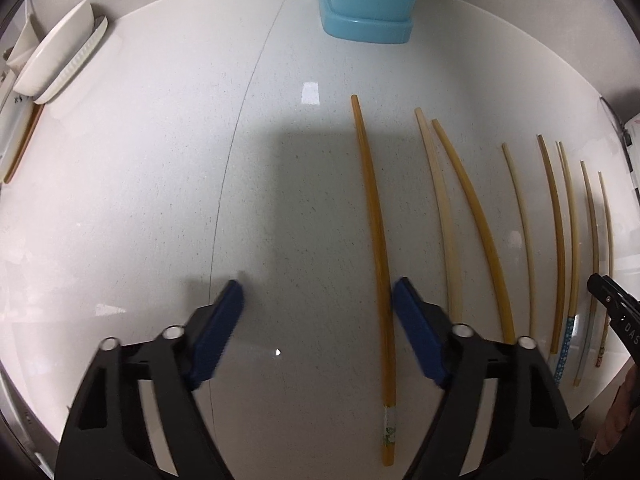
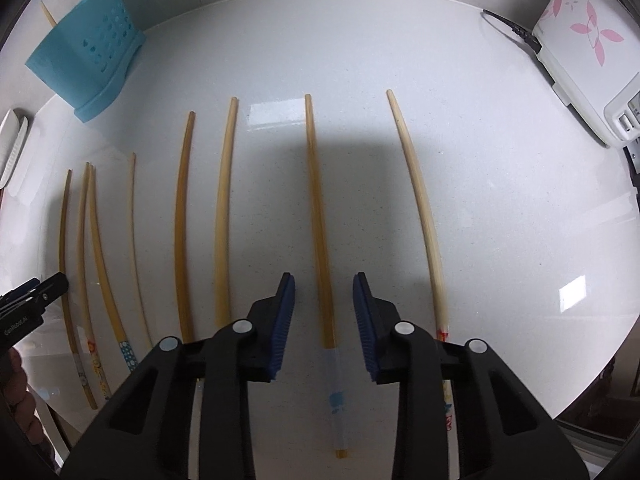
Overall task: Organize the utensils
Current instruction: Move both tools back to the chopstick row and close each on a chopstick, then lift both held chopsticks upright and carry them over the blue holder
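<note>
The chopsticks lie side by side on the bench [image 2: 400, 60], easy to straddle singly; the right gripper [image 2: 323, 292] has 1 amber chopstick [image 2: 318, 216] between narrow, untouching jaws; the left gripper [image 1: 318, 298] stands wide, its nearest chopstick [image 1: 374, 216] just inside its right jaw.

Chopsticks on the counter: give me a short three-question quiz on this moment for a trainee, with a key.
1. True or false: the right gripper has its jaws on either side of a chopstick, not yet pressing on it.
2. What stands at the far left of the white counter in the right wrist view? A) a blue perforated utensil holder B) a red mug C) a glass jar
3. Fill in: in the right wrist view, ___ chopsticks lie side by side on the counter.

Key: 1 true; 2 A; 3 eight.
</note>
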